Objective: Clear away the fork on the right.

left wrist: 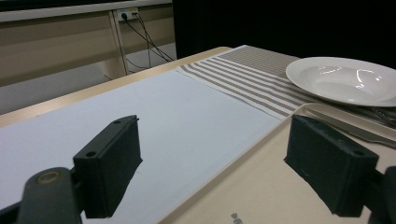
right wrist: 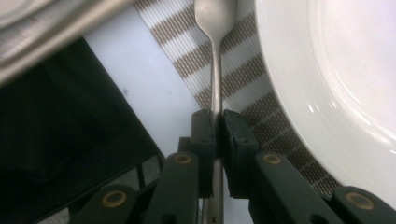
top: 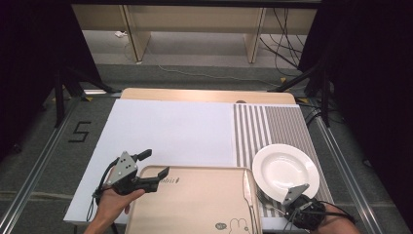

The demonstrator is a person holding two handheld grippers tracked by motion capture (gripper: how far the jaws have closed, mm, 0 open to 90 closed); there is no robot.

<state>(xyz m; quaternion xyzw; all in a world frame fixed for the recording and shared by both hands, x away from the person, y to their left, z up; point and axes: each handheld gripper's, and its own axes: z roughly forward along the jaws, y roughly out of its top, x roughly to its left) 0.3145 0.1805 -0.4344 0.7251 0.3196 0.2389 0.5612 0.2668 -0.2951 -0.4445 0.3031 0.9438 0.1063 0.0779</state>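
Right tongs clamped on slim polished steel utensil handle; left tongs open, empty.
Handle judged light, rigid, slippery; grip sits mid-shaft, glazed white ceramic plate just beside.

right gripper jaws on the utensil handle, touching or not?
Touching. In the right gripper view, the right gripper has both black jaws closed flat against the thin metal utensil handle, no gap either side, beside the white plate.

A plain white plate sits on a placemat striped brown and white, beside a plain white sheet. The tray is beige with a small dark cartoon rabbit print. A silver utensil lies between black jaws.
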